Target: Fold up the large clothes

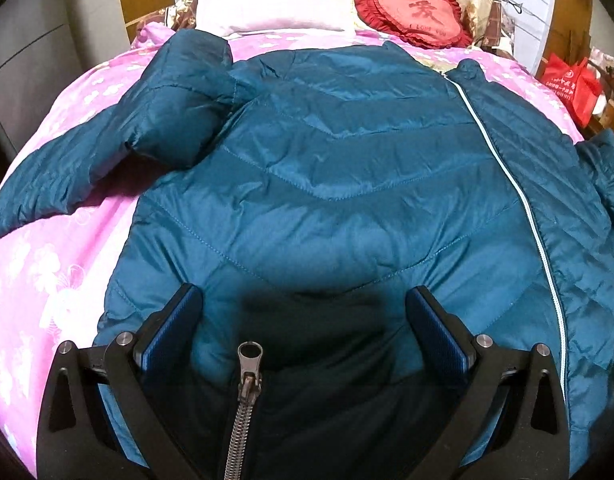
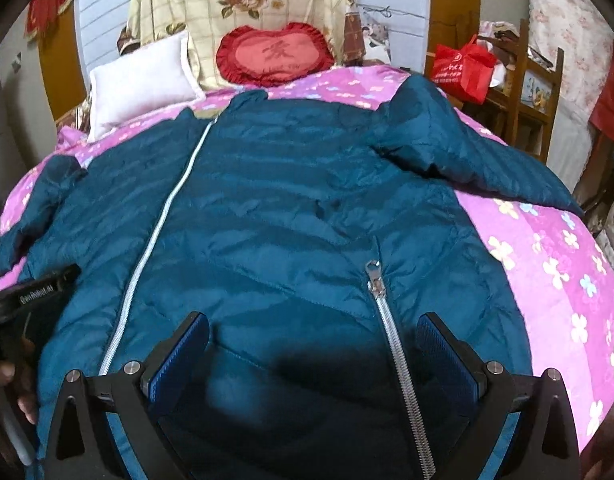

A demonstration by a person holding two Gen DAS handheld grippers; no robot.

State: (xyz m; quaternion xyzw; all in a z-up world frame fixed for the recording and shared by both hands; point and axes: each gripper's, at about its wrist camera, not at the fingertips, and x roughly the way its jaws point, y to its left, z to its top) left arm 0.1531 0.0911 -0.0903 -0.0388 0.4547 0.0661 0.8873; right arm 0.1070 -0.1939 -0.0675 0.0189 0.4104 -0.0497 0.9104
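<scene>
Teal and quilted, the down jacket [image 1: 331,168] lies front-up across the pink flowered bedspread [image 1: 47,280], filling the middle of both views, its hem toward the lower edge and its collar toward the pillows. The pale front zipper [image 2: 163,216] is closed along its length. One sleeve [image 1: 119,136] runs out to the upper left of the left wrist view, bent back on itself near the shoulder; the other sleeve [image 2: 479,152] stretches to the upper right of the right wrist view. A pocket zipper [image 2: 387,320] shows low in the frame.

The left gripper [image 1: 303,320] hovers over the hem, jaws spread wide and holding nothing. The right gripper [image 2: 313,344] does the same, jaws apart and empty.

To my eye the folding has barely begun: the jacket is laid out and no fold is made yet. The next move probably calls for each gripper to travel to a sleeve or side edge, pinch the slippery shell firmly and bring it in over the chest.

Beyond the collar sit a white pillow [image 2: 143,80] and a red heart cushion [image 2: 275,56]; a red bag [image 2: 463,68] hangs at the upper right.
</scene>
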